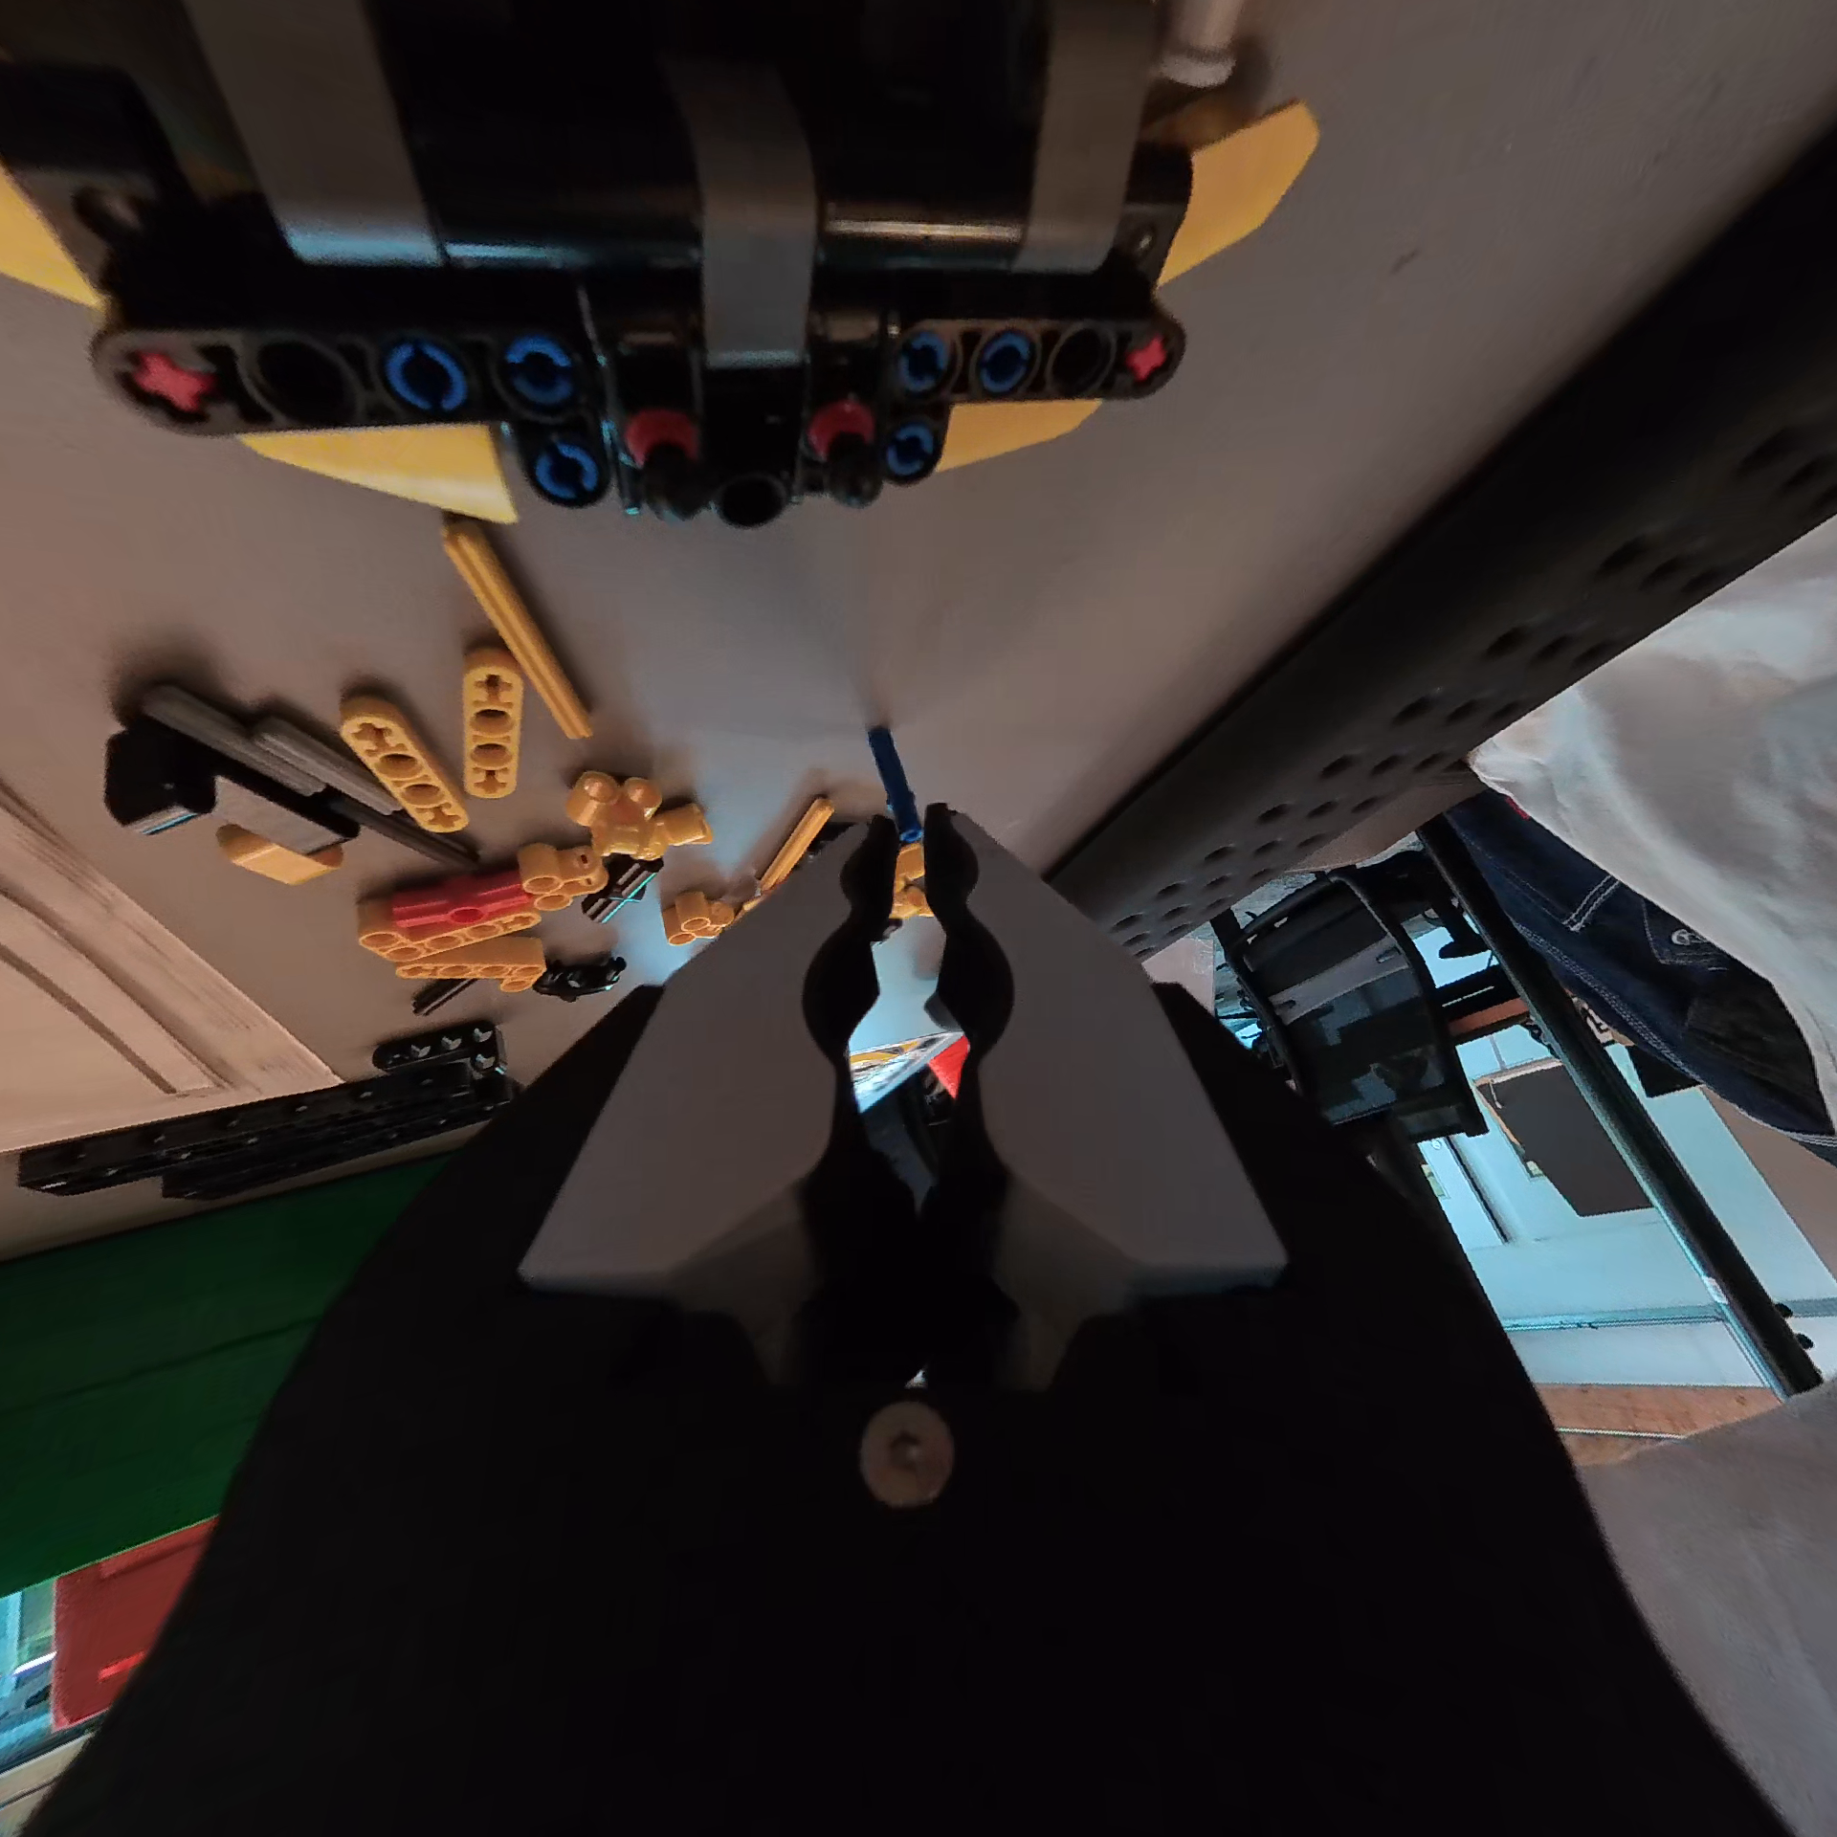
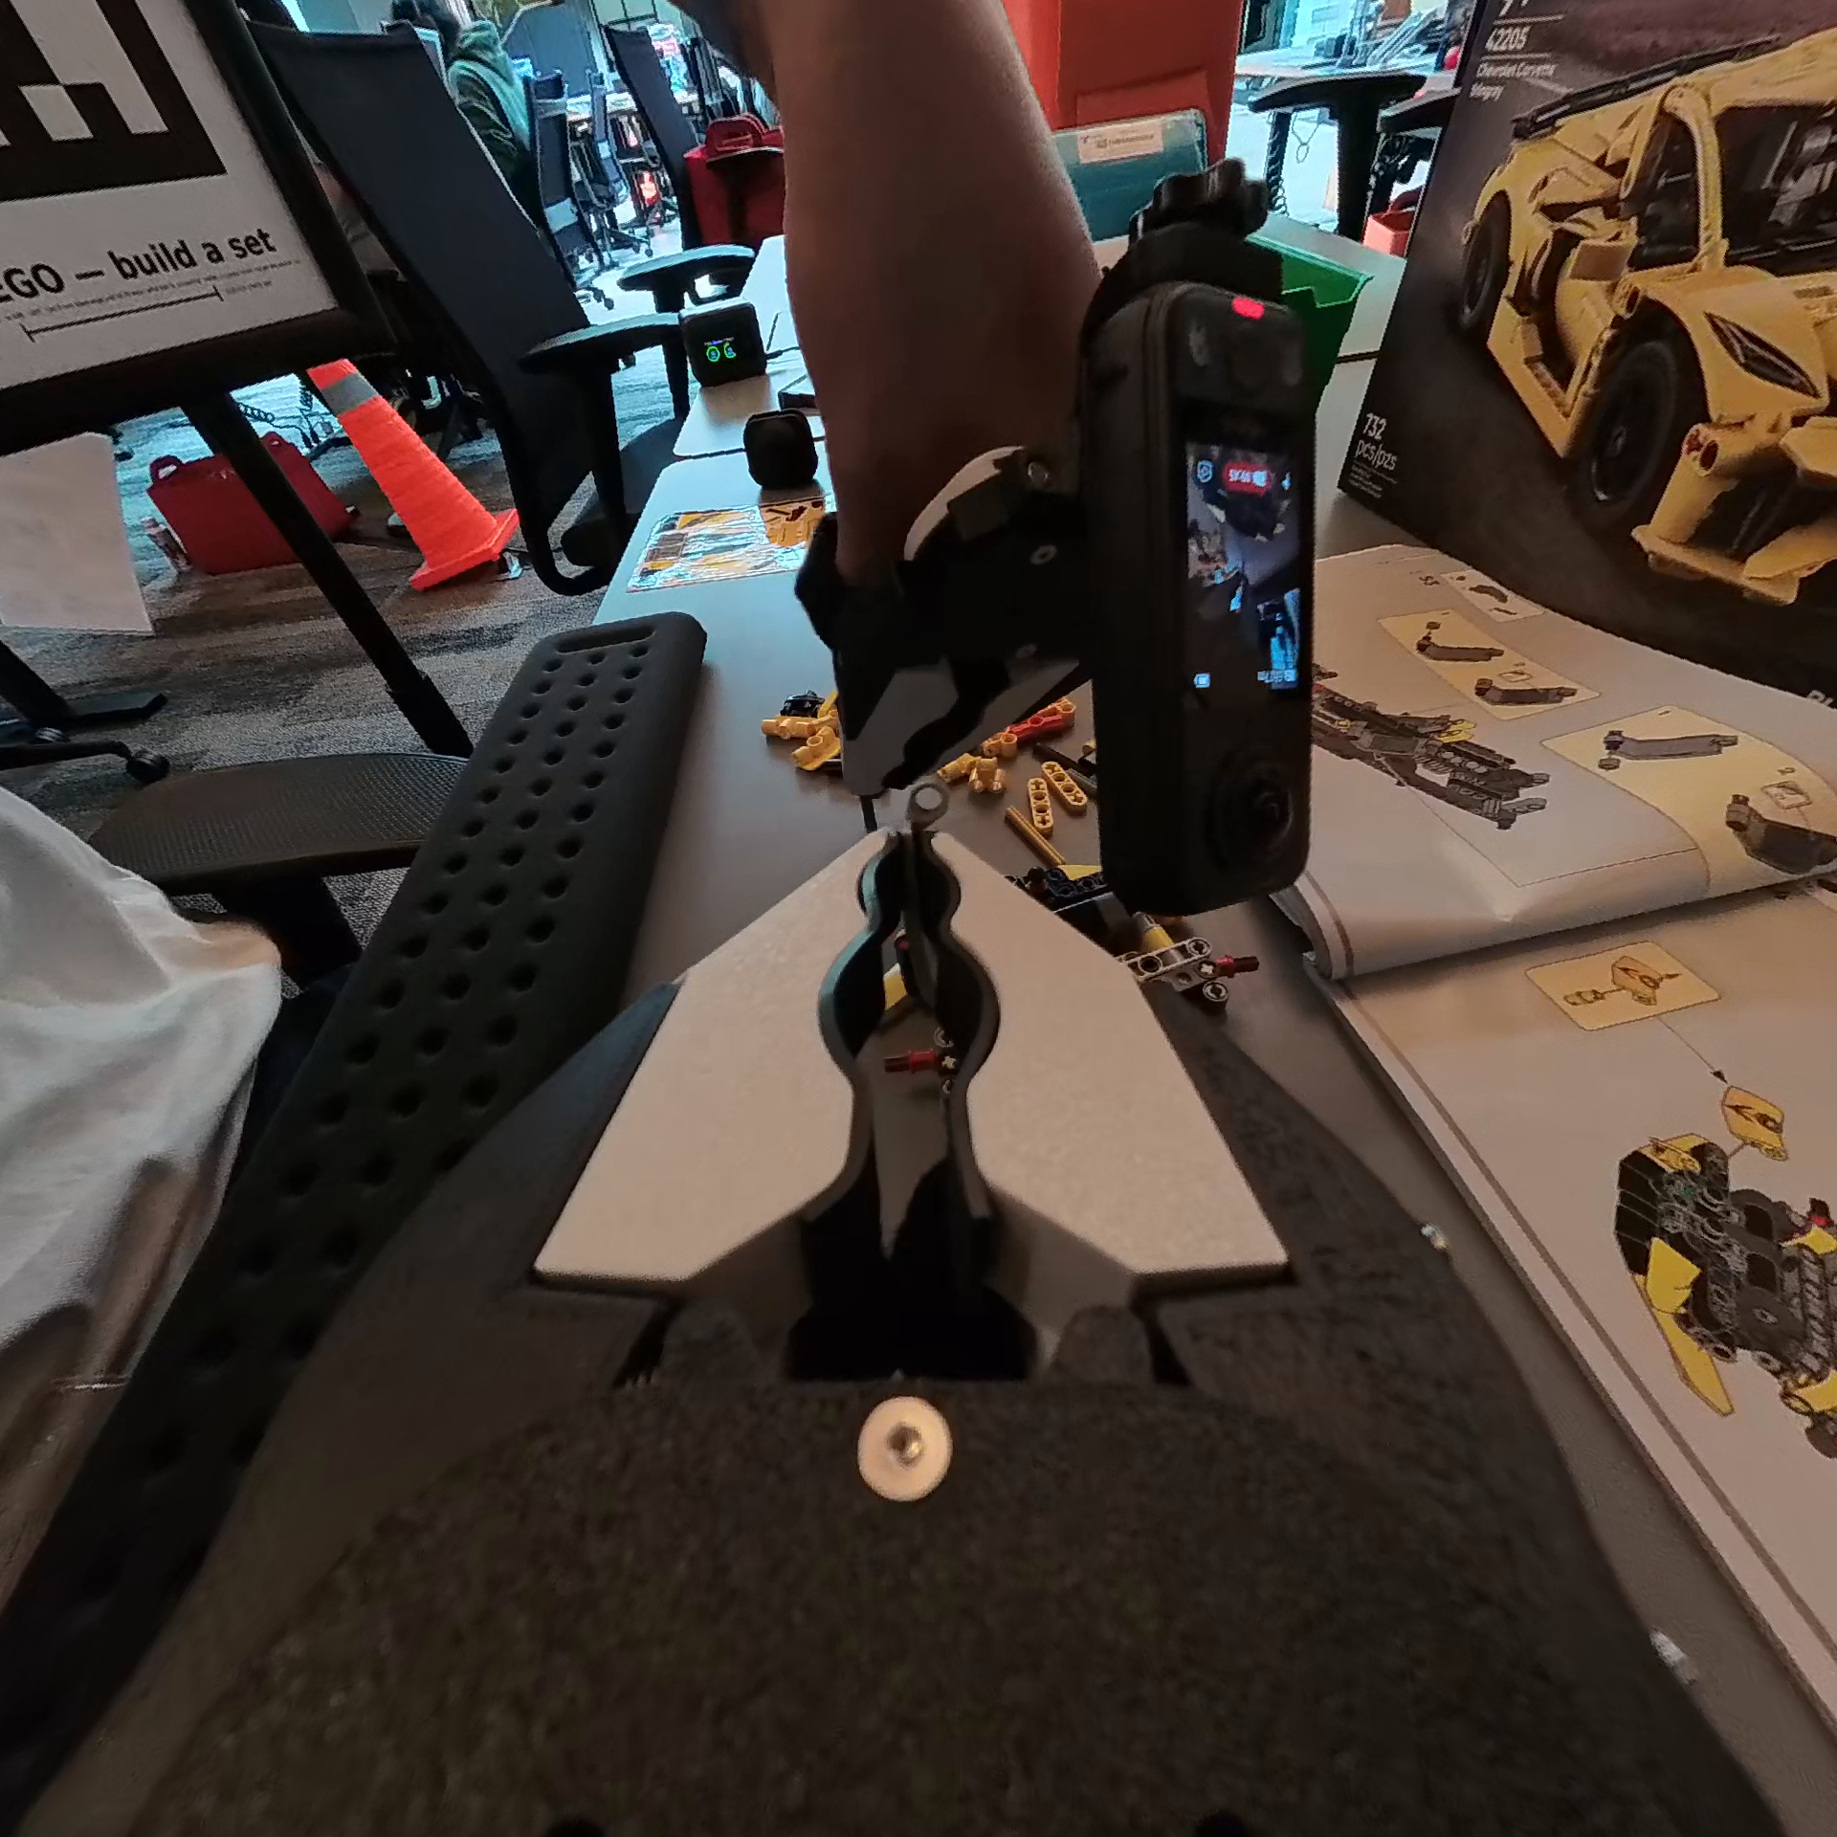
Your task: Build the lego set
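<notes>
Your desk (image 1: 1143,557) carries the black-and-yellow lego build (image 1: 636,378) at the far edge. Loose yellow pieces (image 1: 477,855) lie left of your left hand-held gripper (image 1: 907,827), which pinches a blue pin (image 1: 892,775). Your right hand-held gripper (image 2: 910,840) is clamped on a grey lego piece (image 2: 926,800).

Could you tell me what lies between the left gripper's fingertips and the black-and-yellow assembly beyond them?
In the left wrist view, only a blue pin lies ahead of the left gripper; beyond it, bare table reaches the assembly.
</notes>
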The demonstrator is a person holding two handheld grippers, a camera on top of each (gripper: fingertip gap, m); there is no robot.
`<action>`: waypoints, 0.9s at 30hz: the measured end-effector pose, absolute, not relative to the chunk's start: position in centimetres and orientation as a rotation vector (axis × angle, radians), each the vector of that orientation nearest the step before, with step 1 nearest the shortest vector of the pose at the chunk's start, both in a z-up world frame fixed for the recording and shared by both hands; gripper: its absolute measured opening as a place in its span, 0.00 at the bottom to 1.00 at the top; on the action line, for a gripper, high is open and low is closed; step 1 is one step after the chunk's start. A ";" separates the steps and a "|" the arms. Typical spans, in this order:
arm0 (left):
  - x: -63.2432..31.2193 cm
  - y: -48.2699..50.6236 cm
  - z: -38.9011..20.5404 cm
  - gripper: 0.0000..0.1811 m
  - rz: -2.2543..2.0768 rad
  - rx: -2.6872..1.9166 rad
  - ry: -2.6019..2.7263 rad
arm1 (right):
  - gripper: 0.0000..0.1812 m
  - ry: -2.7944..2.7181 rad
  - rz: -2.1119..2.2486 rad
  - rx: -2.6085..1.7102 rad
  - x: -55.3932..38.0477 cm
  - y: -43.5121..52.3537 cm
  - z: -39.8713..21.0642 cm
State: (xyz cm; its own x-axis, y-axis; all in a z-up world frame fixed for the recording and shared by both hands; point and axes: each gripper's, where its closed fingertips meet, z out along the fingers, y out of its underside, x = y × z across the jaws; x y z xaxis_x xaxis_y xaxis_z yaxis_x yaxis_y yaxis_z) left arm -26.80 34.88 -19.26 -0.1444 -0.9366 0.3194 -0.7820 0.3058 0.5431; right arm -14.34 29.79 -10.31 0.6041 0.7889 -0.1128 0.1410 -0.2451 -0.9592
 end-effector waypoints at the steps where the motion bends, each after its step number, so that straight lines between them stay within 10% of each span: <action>1: -26.7 34.9 -19.3 0.03 -0.331 1.521 -1.974 | 0.00 -0.766 0.739 -1.738 -14.3 29.8 -10.3; 16: -23.3 35.9 -16.9 0.04 -0.094 1.661 -2.185 | 0.00 -0.766 0.738 -1.735 -14.2 29.7 -10.3; 27: -26.5 34.1 -14.7 0.26 0.628 1.764 -2.847 | 0.01 -0.677 0.803 -1.658 -13.4 29.9 -8.3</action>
State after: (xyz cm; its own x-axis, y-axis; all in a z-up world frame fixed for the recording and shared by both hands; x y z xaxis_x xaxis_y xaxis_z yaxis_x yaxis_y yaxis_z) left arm -26.51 34.13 -14.72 -0.4382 -0.8983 -0.0324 -0.8013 0.4067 -0.4387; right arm -13.38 29.89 -8.26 0.6043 0.7807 -0.1591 0.0244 -0.2177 -0.9757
